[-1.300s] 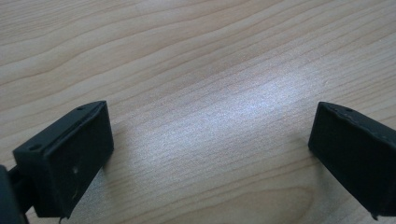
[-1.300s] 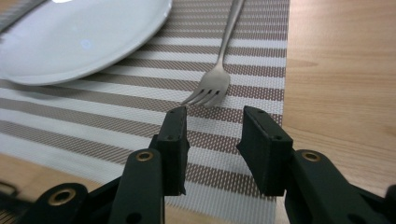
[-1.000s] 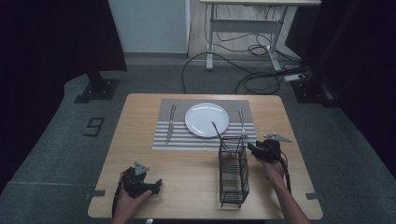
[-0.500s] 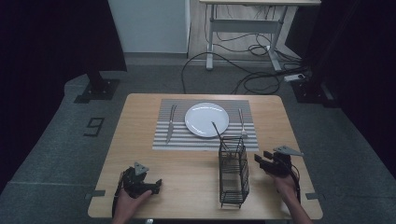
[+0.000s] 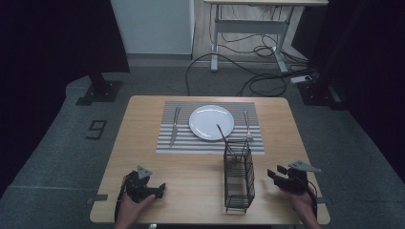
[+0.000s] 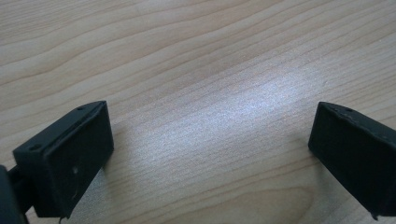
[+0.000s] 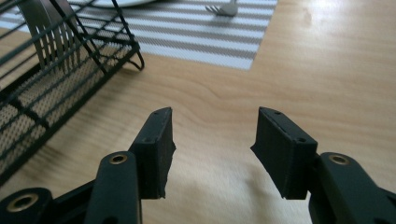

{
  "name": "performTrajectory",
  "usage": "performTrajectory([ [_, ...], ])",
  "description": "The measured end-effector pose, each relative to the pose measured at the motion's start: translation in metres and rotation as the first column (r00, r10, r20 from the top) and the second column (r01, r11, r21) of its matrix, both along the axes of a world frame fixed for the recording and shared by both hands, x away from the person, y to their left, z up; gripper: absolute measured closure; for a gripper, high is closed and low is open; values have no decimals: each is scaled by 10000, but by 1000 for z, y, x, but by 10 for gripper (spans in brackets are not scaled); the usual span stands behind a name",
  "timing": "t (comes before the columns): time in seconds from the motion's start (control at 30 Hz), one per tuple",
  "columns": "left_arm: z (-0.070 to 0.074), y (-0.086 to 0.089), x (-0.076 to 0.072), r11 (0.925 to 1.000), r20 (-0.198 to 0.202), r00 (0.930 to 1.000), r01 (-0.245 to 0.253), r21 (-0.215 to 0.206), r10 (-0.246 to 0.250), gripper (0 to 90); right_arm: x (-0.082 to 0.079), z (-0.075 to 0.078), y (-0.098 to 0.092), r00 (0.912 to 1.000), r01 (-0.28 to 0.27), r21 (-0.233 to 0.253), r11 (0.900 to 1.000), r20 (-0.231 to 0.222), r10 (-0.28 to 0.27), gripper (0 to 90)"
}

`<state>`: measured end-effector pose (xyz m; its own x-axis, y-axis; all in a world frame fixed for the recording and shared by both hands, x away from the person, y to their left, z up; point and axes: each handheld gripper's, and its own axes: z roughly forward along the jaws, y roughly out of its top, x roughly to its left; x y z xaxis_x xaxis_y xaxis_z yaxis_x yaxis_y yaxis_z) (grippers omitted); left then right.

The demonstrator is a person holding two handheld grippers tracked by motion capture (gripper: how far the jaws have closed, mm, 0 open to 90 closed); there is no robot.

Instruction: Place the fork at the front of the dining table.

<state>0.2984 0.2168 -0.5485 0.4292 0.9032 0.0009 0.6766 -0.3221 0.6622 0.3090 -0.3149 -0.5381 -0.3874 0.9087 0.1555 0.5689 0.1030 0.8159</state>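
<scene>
Wire caddy [image 5: 239,174] stands lower centre of the high view, one utensil [image 5: 223,137] left inside; right gripper [image 5: 276,175], jaws open and empty, best approaches that handle from above, left gripper [image 5: 154,190] gaping idle.

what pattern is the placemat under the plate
Grey and white stripes on the placemat beneath the white plate, clearest in the high view.
</scene>
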Motion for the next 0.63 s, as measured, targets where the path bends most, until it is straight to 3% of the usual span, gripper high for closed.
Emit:
performTrajectory([
  [0.23, 0, 0, 0, 10000, -2, 10000, -9, 1, 9, 0, -2, -8, -3, 9995, -102, -268, 9996, -302, 94, 459],
  [0.63, 0, 0, -1, 10000, -5, 10000, -2, 8, 2, 0, 2, -10, -3, 9992, -93, -470, 9989, -405, 74, 450],
])
